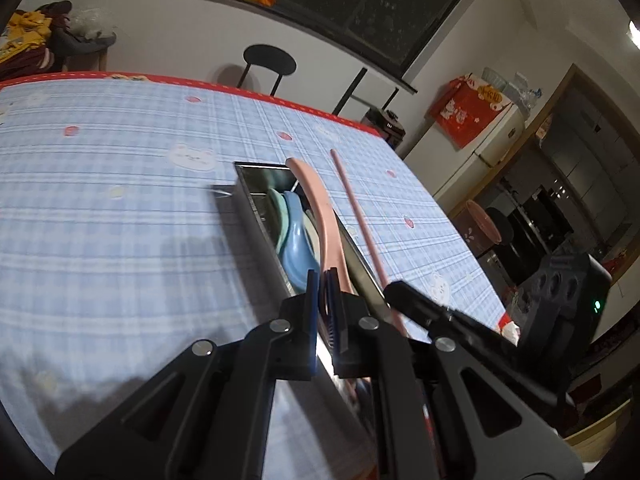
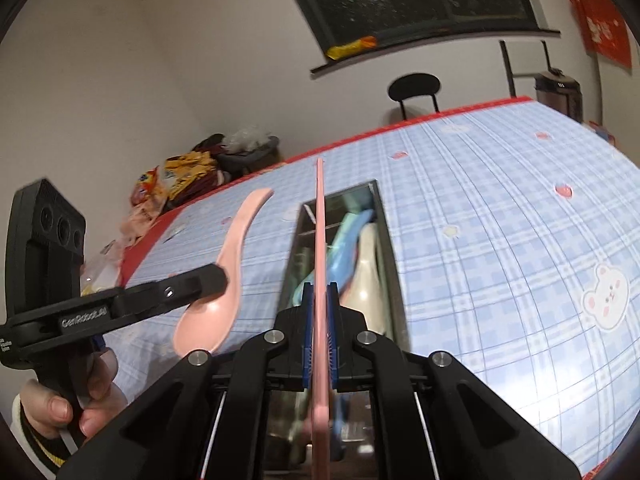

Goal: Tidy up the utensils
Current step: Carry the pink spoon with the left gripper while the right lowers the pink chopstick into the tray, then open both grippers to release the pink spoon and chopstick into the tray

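Left hand-held gripper [image 1: 327, 304] clamps pink spoon [image 1: 316, 204]; right hand-held gripper [image 2: 319, 320] clamps pink chopstick [image 2: 320, 232].

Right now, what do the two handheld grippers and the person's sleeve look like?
Both grippers, left gripper and right gripper, are matte black plastic linkages with silver rivets and blue ribbed pads on the jaws. White lettering marks the left one's side. The sleeve cuff is cream with dark and yellow stripes.

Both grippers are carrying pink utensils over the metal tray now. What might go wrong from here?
1. The left gripper clamps the pink plastic spoon at its bowl, leaving the long handle free; it may swivel or slip.
2. The right gripper pinches the thin pink chopstick, which could twist when lowered.
3. The narrow steel tray already holds blue, green and cream spoons, so either piece may catch and end up propped on the rim.
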A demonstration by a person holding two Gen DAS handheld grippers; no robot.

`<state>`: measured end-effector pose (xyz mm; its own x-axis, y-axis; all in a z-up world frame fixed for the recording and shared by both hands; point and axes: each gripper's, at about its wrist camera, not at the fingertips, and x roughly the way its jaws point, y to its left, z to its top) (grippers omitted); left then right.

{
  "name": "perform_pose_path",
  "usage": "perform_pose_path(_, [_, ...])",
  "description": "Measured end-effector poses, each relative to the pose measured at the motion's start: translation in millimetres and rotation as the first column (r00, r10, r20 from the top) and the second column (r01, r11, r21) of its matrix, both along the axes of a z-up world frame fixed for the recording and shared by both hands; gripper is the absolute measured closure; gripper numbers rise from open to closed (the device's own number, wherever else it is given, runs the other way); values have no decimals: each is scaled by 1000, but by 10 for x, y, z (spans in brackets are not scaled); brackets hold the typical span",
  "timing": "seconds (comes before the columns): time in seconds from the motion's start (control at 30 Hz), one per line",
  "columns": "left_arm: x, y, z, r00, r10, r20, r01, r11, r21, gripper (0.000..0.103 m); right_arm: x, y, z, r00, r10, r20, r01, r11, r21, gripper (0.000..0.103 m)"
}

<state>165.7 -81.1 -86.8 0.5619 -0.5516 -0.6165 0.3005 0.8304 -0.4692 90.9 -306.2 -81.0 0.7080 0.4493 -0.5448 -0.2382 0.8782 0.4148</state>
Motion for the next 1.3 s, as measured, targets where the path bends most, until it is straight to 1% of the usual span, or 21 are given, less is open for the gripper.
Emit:
perform_pose_path(0.1, [145, -111, -98, 999, -15, -28, 15, 1000, 5, 95, 48, -20, -91, 1000, -16, -22, 16, 1000, -7, 96])
perform_pose_path(0.17, [219, -185, -158, 999, -21, -39, 22, 999, 24, 95, 79, -51, -143, 999, -22, -37, 22, 1000, -2, 96])
perform_pose_path(0.33, [321, -283, -287, 998, -33, -58, 36, 998, 56, 95, 108, -60, -203, 999, -28, -43, 27, 999, -18, 96])
perform_pose_path(0.63, [439, -363, -291, 999, -26, -46, 31, 993, 111, 96, 118, -49, -254, 999, -16, -48, 14, 1000, -25, 96])
perform_pose_path(0.8, [457, -340, -278, 999, -4, -35, 9, 991, 130, 96, 127, -65, -252, 999, -17, -48, 16, 1000, -24, 95])
perform_pose_path(0.9, [416, -279, -220, 1000, 16, -14, -14, 987, 157, 96, 116, -60, -241, 999, -19, -41, 18, 999, -30, 94])
perform_pose_path(0.97, [376, -212, -168, 999, 35, 5, -36, 983, 183, 95, 106, -57, -226, 999, -24, -37, 23, 999, -36, 88])
perform_pose_path(1.0, [352, -169, -138, 999, 47, 17, -49, 979, 197, 95, 101, -57, -218, 999, -27, -34, 26, 999, -37, 80])
perform_pose_path(1.03, [336, -133, -116, 998, 56, 25, -60, 976, 208, 95, 91, -59, -208, 999, -30, -31, 29, 999, -38, 76])
perform_pose_path(1.1, [279, -32, -56, 996, 80, 48, -90, 966, 241, 94, 76, -36, -187, 999, -25, -27, 24, 999, -47, 72])
perform_pose_path(1.17, [226, 57, -2, 993, 98, 68, -113, 957, 269, 92, 49, -2, -150, 1000, -22, -20, 21, 998, -63, 63])
perform_pose_path(1.2, [186, 110, 34, 991, 107, 83, -126, 951, 281, 91, 21, 23, -112, 1000, -23, -9, 23, 997, -76, 55])
perform_pose_path(1.23, [157, 155, 51, 990, 111, 92, -133, 948, 288, 89, -2, 35, -77, 1000, -23, 3, 23, 996, -87, 51])
perform_pose_path(1.3, [66, 256, 127, 984, 129, 122, -161, 937, 311, 85, -49, 74, 1, 1000, -17, 23, 19, 994, -108, 48])
